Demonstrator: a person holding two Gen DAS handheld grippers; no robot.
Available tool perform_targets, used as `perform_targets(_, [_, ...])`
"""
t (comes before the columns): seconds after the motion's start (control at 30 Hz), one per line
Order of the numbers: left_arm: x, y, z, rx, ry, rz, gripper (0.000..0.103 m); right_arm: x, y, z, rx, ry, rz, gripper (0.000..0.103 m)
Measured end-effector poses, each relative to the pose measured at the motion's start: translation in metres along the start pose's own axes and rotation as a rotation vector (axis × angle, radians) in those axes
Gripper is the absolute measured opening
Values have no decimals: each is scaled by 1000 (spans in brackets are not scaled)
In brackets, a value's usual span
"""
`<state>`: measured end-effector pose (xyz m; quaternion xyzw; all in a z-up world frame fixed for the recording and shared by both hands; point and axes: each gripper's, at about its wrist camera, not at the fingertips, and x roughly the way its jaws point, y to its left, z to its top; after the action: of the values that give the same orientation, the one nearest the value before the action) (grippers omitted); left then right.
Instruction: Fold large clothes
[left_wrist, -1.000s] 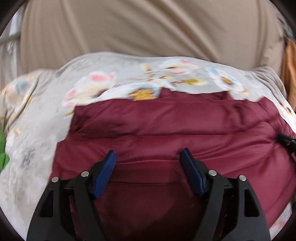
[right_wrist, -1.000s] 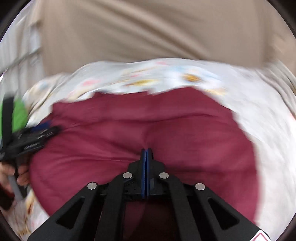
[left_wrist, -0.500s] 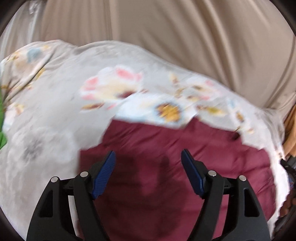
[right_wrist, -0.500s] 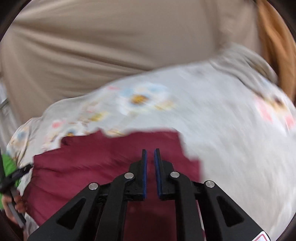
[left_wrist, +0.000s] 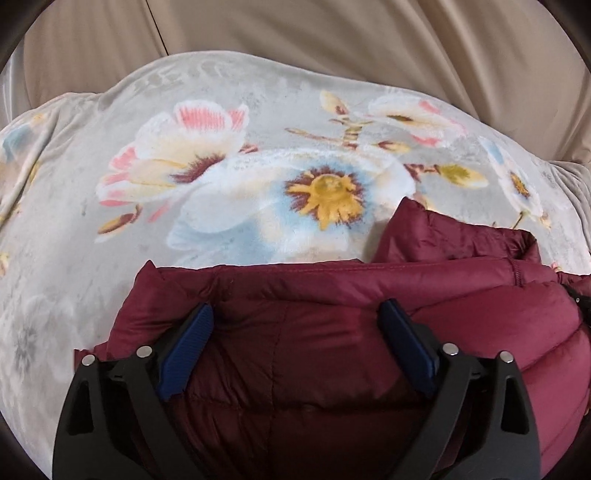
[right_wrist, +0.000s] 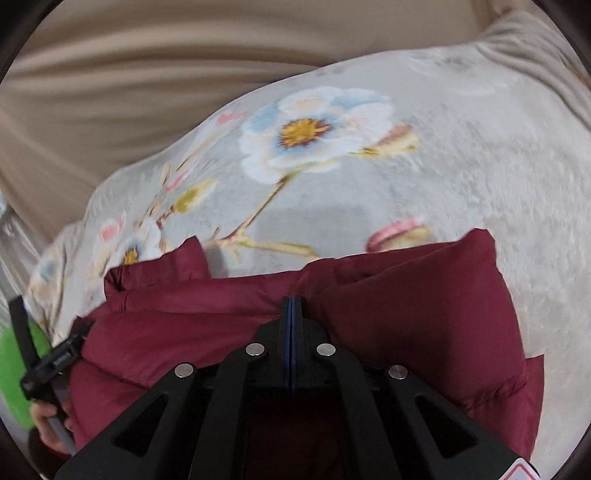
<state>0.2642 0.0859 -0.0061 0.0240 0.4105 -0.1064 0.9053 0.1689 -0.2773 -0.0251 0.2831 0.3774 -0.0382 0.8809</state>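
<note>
I see the maroon puffer jacket (left_wrist: 332, 369) lying bunched on the floral blanket (left_wrist: 184, 184), filling the 6 o'clock half of both views. My left gripper (left_wrist: 295, 343) is spread wide over its padding. My right gripper (right_wrist: 291, 314) is pressed together, pinching the jacket's top edge.

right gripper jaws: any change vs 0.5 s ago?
Yes. The right gripper had a narrow gap between its pads then; now it is shut on the maroon jacket fold, above the floral blanket.

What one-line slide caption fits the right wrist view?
Right gripper, fingers closed on a maroon puffer jacket lying on a floral blanket.
</note>
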Motion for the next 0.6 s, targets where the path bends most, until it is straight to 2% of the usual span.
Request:
perform_targets(0.1, [4,1,-3,-11,-3,-4,93,3,-5,-1,30,-4,27,0])
perform_targets(0.6, [10,-4,-2,18,0,30,95,8,-1,-2,13,-19,3,0])
